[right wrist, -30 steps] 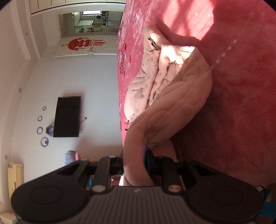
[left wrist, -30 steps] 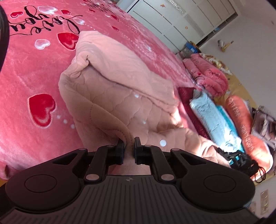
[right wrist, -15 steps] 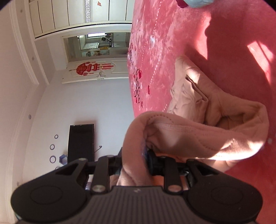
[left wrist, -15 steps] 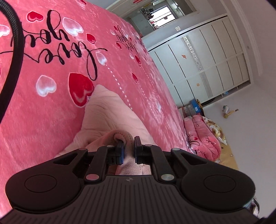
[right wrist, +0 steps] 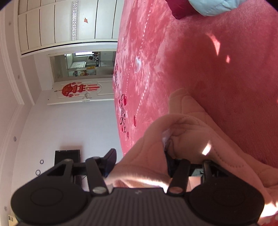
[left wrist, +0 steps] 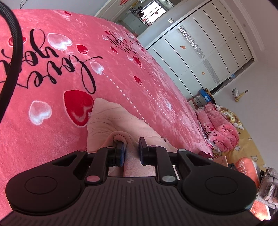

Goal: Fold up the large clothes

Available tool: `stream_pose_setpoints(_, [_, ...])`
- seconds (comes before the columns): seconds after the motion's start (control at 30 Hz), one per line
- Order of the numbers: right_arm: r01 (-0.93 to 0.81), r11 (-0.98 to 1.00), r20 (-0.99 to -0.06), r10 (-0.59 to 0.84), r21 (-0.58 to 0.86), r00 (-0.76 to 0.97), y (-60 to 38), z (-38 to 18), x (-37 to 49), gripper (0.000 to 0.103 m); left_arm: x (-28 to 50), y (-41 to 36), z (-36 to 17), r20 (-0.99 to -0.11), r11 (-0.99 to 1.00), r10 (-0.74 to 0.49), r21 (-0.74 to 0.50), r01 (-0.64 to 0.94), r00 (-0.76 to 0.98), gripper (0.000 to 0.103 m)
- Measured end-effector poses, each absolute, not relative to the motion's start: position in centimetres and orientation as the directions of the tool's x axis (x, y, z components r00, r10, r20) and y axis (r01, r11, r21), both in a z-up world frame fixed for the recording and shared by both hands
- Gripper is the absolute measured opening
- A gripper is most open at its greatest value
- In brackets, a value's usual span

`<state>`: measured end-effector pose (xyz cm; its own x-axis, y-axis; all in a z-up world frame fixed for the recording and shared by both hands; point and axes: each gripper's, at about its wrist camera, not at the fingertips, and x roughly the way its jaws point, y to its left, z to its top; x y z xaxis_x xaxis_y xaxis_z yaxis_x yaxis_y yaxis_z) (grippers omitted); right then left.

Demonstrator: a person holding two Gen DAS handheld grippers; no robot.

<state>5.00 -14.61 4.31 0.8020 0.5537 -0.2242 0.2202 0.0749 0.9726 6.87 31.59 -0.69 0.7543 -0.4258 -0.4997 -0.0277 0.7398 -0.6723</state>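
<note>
A pale pink quilted garment (left wrist: 111, 118) lies folded on the pink heart-print blanket (left wrist: 139, 69) of a bed. My left gripper (left wrist: 131, 144) sits low over the garment's near edge. Its jaws are opening, and a fold of the fabric lies loosely between them, draped over the left finger (left wrist: 119, 149) with a gap before the other pad. In the right wrist view the same garment (right wrist: 191, 132) bunches over my right gripper (right wrist: 139, 156). Those jaws are opening wide, with fabric slack between the fingers (right wrist: 110, 156) and nothing pinched. The blanket (right wrist: 217, 69) stretches beyond.
A black cable (left wrist: 15, 52) curves down the left of the left wrist view. White wardrobes (left wrist: 199, 52) and a stack of folded quilts (left wrist: 219, 125) stand beyond the bed. The right wrist view shows a light blue item (right wrist: 217, 7) on the bed, a door (right wrist: 78, 90) and a wall screen (right wrist: 67, 158).
Both grippers carried the garment's edge across the bed, folding it over itself. Their jaws were clamped on the fabric and have now parted, the right one widely.
</note>
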Motion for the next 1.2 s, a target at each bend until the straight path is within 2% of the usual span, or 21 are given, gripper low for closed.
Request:
stream_pose_setpoints(0.1, [0.186, 0.054, -0.186, 0.537, 0.981, 0.823, -14.9, 4.9, 5.4, 0.072, 7.2, 31.4, -0.4, -0.493, 0.748, -0.416, -0.663, -0.020, 0.764, 0.031])
stream_pose_setpoints(0.17, [0.127, 0.032, -0.126, 0.519, 0.991, 0.845, -15.3, 5.6, 5.4, 0.074, 7.5, 31.7, -0.3, -0.467, 0.729, -0.405, -0.684, -0.031, 0.786, 0.053])
stream_pose_setpoints(0.2, [0.101, 0.034, -0.105, 0.513, 0.994, 0.852, -15.6, 6.1, 5.4, 0.074, 7.5, 31.9, -0.1, -0.452, 0.730, -0.380, -0.682, -0.039, 0.807, 0.061])
stream_pose_setpoints(0.23, [0.080, 0.050, -0.094, 0.508, 0.996, 0.856, -15.9, 6.7, 5.4, 0.075, 7.3, 32.1, 0.2, -0.435, 0.740, -0.342, -0.671, -0.046, 0.833, 0.076])
stream_pose_setpoints(0.27, [0.064, 0.085, -0.098, 0.506, 0.994, 0.857, -16.1, 7.5, 5.2, 0.075, 7.2, 32.2, 0.6, -0.416, 0.753, -0.307, -0.656, -0.049, 0.856, 0.084])
stream_pose_setpoints(0.37, [0.014, 0.251, -0.141, 0.494, 0.968, 0.858, -16.4, 9.5, 3.9, 0.081, 6.5, 32.5, 1.6, -0.403, 0.786, -0.262, -0.616, -0.048, 0.877, 0.088])
stream_pose_setpoints(0.53, [0.012, 0.487, -0.257, 0.440, 0.873, 0.860, -16.2, 9.4, -0.1, 0.086, 3.6, 30.8, 1.5, -0.438, 0.907, -0.208, -0.421, 0.005, 0.874, 0.099])
stream_pose_setpoints(0.67, [0.074, 0.624, -0.378, 0.371, 0.778, 0.848, -14.9, 6.8, -3.3, 0.086, 2.2, 28.7, -0.2, -0.488, 0.956, -0.198, -0.288, 0.057, 0.850, 0.099])
stream_pose_setpoints(0.87, [0.108, 0.809, -0.528, 0.269, 0.578, 0.805, -12.1, 4.6, -3.4, 0.086, 4.4, 24.7, -2.1, -0.542, 0.995, -0.101, -0.042, 0.092, 0.834, 0.100])
stream_pose_setpoints(1.03, [0.089, 0.851, -0.544, 0.247, 0.518, 0.802, -11.0, 3.8, -2.2, 0.086, 7.2, 21.7, -1.8, -0.537, 0.980, -0.114, 0.080, 0.184, 0.836, 0.102])
stream_pose_setpoints(1.2, [0.057, 0.867, -0.527, 0.248, 0.495, 0.813, -10.1, 3.9, -1.7, 0.086, 11.0, 19.3, -2.1, -0.585, 0.945, -0.109, 0.189, 0.266, 0.804, 0.102])
